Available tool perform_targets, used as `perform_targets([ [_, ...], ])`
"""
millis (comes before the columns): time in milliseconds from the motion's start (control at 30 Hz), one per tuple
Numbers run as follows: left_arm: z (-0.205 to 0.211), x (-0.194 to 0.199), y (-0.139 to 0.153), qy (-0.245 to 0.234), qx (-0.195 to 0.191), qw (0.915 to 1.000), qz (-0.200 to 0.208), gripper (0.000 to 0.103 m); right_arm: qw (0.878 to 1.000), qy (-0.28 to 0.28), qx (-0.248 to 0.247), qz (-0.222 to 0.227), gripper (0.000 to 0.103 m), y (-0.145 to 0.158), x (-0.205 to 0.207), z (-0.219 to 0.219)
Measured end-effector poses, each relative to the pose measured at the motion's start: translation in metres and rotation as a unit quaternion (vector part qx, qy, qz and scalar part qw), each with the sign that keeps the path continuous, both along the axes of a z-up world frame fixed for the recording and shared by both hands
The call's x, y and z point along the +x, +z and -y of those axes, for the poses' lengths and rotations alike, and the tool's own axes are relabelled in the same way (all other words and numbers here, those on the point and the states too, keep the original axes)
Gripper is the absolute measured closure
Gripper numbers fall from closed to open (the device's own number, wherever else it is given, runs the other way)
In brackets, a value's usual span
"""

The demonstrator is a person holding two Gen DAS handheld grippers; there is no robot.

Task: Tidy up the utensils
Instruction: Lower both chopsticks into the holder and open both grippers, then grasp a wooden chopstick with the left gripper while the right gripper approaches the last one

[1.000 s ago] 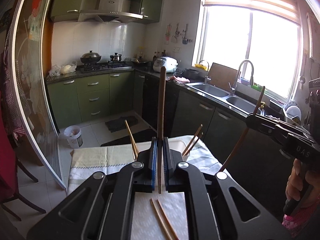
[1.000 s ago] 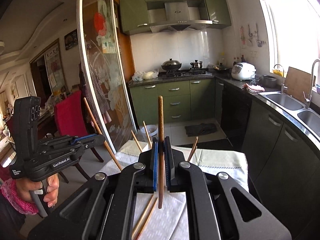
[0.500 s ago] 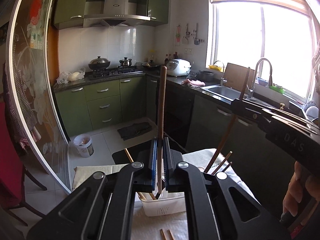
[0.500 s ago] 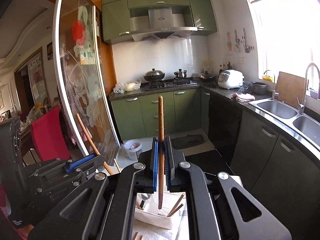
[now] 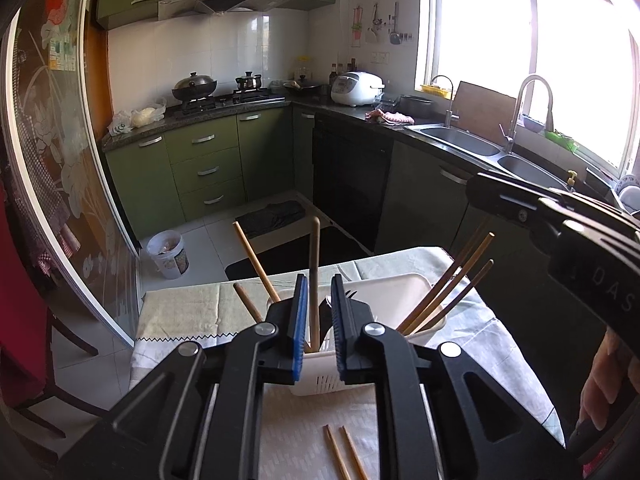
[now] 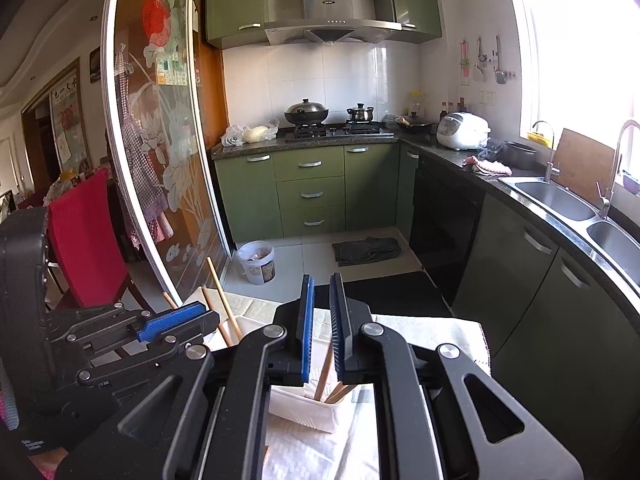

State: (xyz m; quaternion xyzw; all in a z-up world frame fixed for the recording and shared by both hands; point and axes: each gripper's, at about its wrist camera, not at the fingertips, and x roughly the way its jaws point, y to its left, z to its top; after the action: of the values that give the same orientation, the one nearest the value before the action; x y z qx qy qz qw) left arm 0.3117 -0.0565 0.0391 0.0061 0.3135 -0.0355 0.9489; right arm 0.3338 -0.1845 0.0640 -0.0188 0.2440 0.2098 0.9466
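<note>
A white slotted utensil basket point(image 5: 404, 292) stands on the cloth-covered table, with several wooden chopsticks point(image 5: 448, 288) leaning in it. My left gripper point(image 5: 317, 316) is open just above its near left part; a brown chopstick point(image 5: 314, 264) stands loose in the basket between the pads. My right gripper point(image 6: 322, 320) is open and empty over the basket point(image 6: 304, 410), and chopstick ends point(image 6: 324, 376) show below it. Two chopsticks point(image 5: 346, 454) lie on the white towel in front of the basket.
The table's far edge drops to the kitchen floor with a white bucket point(image 5: 168, 254) and a dark mat point(image 5: 276, 218). Green cabinets, a stove and a sink point(image 6: 556, 200) line the walls. A red chair point(image 6: 86, 236) stands at the left by the glass door.
Both grippers have come down over the basket and opened. Each let go of the chopstick it held; the left one's chopstick now stands in the basket.
</note>
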Motion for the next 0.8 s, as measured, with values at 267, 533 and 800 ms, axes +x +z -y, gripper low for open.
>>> perform_targets([
  [267,-0.004,-0.038,-0.018,-0.016,-0.041,0.9961,-0.076,0.061,0.998,0.023,0.047,0.025,0.078,0.005,-0.089,0.052],
  [533,-0.006,-0.052,-0.136,-0.006,-0.082,0.9577,-0.276,0.062,0.995,-0.018,0.075,-0.062,0.078,-0.087,-0.151,0.119],
  [800,0.010,-0.043,-0.173,0.021,-0.043,0.9551,-0.292,0.070,0.980,-0.062,0.135,-0.129,0.077,-0.140,-0.165,0.186],
])
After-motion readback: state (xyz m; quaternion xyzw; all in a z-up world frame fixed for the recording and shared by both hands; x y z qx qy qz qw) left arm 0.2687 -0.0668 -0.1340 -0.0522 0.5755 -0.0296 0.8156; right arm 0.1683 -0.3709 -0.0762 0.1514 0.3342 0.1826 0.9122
